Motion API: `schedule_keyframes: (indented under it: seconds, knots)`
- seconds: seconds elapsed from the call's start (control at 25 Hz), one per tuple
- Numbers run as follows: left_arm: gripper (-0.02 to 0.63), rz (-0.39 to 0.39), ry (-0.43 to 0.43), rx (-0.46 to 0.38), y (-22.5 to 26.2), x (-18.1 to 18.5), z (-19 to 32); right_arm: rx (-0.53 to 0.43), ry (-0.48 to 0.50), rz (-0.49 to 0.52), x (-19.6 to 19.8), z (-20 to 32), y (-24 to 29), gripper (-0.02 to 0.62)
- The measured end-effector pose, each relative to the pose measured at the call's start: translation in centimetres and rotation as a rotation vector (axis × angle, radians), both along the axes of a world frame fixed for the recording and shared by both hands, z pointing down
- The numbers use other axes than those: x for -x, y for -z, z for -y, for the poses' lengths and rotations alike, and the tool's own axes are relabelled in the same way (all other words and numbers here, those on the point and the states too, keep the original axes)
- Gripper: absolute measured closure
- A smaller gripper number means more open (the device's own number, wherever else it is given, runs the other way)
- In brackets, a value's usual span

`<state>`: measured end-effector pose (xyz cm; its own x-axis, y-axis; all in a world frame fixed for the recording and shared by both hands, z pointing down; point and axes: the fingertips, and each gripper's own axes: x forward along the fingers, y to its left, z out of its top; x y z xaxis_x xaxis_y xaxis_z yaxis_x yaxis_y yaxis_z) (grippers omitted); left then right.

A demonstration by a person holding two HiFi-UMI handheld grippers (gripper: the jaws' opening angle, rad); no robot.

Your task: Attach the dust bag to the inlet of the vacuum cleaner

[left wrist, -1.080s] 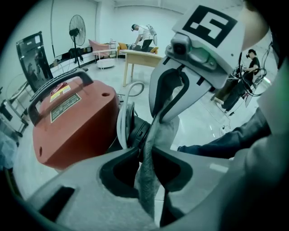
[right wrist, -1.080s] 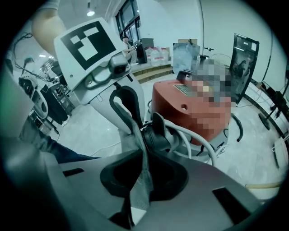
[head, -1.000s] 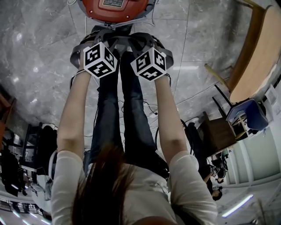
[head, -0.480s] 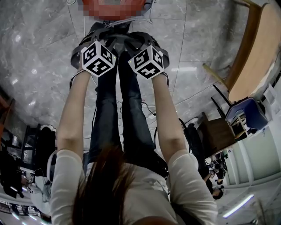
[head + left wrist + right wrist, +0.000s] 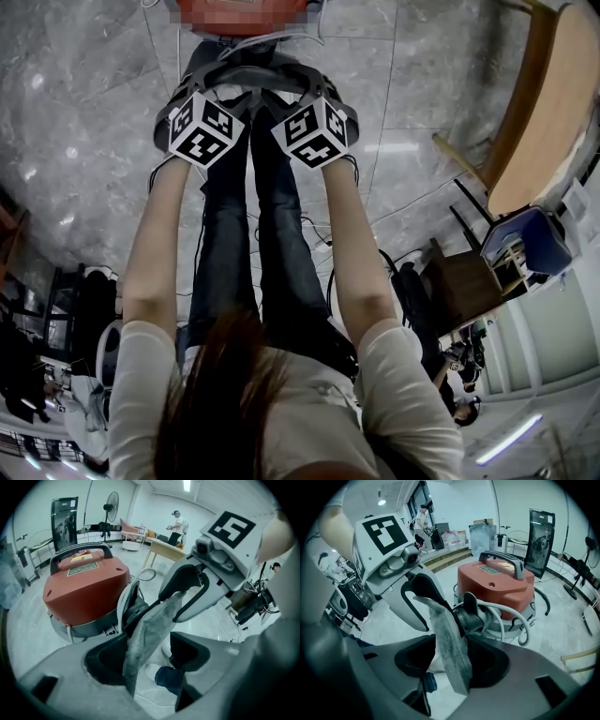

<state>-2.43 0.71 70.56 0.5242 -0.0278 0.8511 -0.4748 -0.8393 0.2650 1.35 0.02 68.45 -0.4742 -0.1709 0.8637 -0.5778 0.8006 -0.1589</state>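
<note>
Hanging as a grey, felt-like strip, the dust bag (image 5: pixel 149 632) is running from the gap of the left gripper (image 5: pixel 147 665) up to the tips of the right gripper (image 5: pixel 185 597), directly in front of the black round inlet (image 5: pixel 135 612) of the vacuum cleaner (image 5: pixel 86 590). Whether its mouth is sitting on the inlet is not showing in any view. Both claws have just been opening and are now standing spread wide. In the left gripper view the fabric is passing between the dark pads, lying close along the left-hand one with a clear gap to the other. In the right gripper view the same strip is drooping through the middle of the jaws, with no pad pressing on it. The two grippers are meeting nose to nose, both pointing steeply down at the machine.

The vacuum cleaner is standing on the floor just beyond the claws, its red drum carrying a black handle (image 5: pixel 502 557) on top, and a pale hose (image 5: pixel 513 620) is curling around its base beside the inlet. The person's legs (image 5: pixel 258 234) in dark jeans are reaching toward it across the grey marbled floor (image 5: pixel 84 122). Further out, a wooden table (image 5: pixel 553 112) is showing at the right of the head view, a standing fan (image 5: pixel 111 503) is rising behind the vacuum cleaner, and another person (image 5: pixel 177 523) is standing far across the room.
</note>
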Motion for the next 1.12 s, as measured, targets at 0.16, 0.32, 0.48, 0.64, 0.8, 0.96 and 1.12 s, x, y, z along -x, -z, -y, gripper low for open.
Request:
schedule_keyframes:
  seconds: [0.16,0.32,0.48,0.64,0.8,0.96,1.12]
  knots:
    - [0.324,-0.004,0.042,-0.010,0.5,0.0,0.3,-0.014,-0.004,0.001,-0.3,-0.1,0.6,0.377]
    - [0.325,0.004,0.053,-0.021,0.9,0.2,0.7,-0.028,-0.025,0.013,-0.7,0.2,1.2,0.379]
    - [0.325,0.011,0.072,-0.034,1.2,0.2,1.0,-0.041,-0.053,0.032,-1.0,0.4,1.9,0.382]
    - [0.330,-0.003,0.117,-0.061,2.6,0.3,1.3,-0.064,-0.104,0.071,-1.1,0.6,3.1,0.408]
    - [0.402,-0.041,0.173,-0.116,5.1,0.3,1.7,-0.097,-0.194,0.132,-1.3,1.3,5.3,0.452]
    - [0.509,-0.065,0.246,-0.176,8.0,0.0,1.9,-0.113,-0.308,0.191,-2.1,1.7,8.1,0.531]
    - [0.587,-0.068,0.313,-0.261,11.7,0.1,2.8,-0.127,-0.402,0.275,-2.9,2.5,11.8,0.592]
